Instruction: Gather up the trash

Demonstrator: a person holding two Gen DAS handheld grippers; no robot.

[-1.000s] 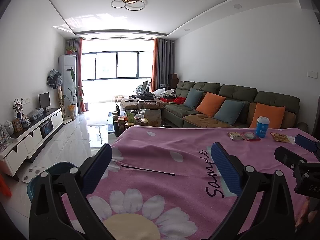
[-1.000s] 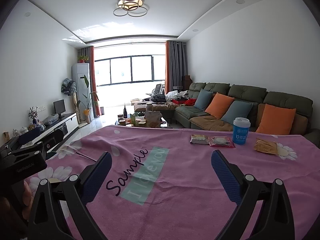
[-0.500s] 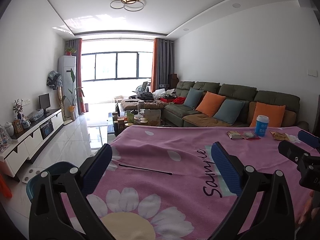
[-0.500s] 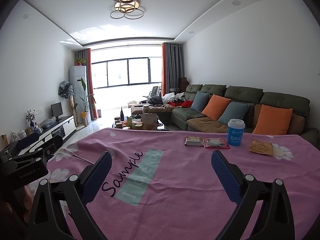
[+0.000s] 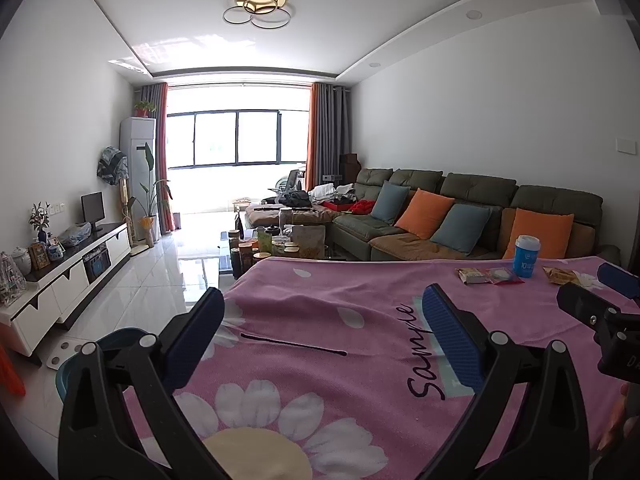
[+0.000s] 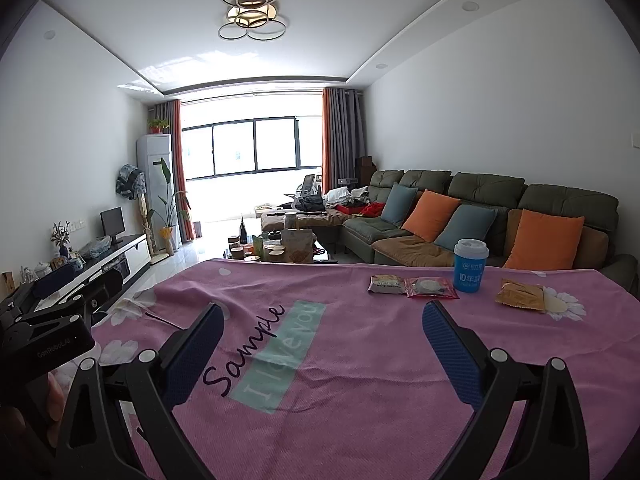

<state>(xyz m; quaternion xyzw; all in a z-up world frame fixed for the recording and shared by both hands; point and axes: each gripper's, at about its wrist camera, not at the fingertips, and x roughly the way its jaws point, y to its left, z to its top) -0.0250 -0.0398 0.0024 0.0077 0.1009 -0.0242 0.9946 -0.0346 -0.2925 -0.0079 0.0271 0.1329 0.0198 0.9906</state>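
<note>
On the pink flowered tablecloth [image 6: 360, 360], at the far right, lie a brown snack packet [image 6: 386, 285], a red packet [image 6: 431, 288] and an orange-brown wrapper [image 6: 520, 295], with a blue paper cup [image 6: 470, 265] standing between them. The cup [image 5: 526, 256] and packets [image 5: 488, 276] also show in the left wrist view. My right gripper [image 6: 320, 344] is open and empty, well short of the packets. My left gripper [image 5: 320, 332] is open and empty over the table's left part. A dark teal bin [image 5: 108, 344] stands on the floor left of the table.
A green sofa [image 6: 480, 216] with orange and blue cushions lines the right wall behind the table. A cluttered coffee table [image 5: 276, 244] stands beyond the table's far edge. A white TV cabinet [image 5: 68, 276] runs along the left wall over glossy floor tiles.
The right gripper has moved slightly forward and tilted, so the cup and packets appear a little closer. The left view has barely shifted. Both grippers stay open.
</note>
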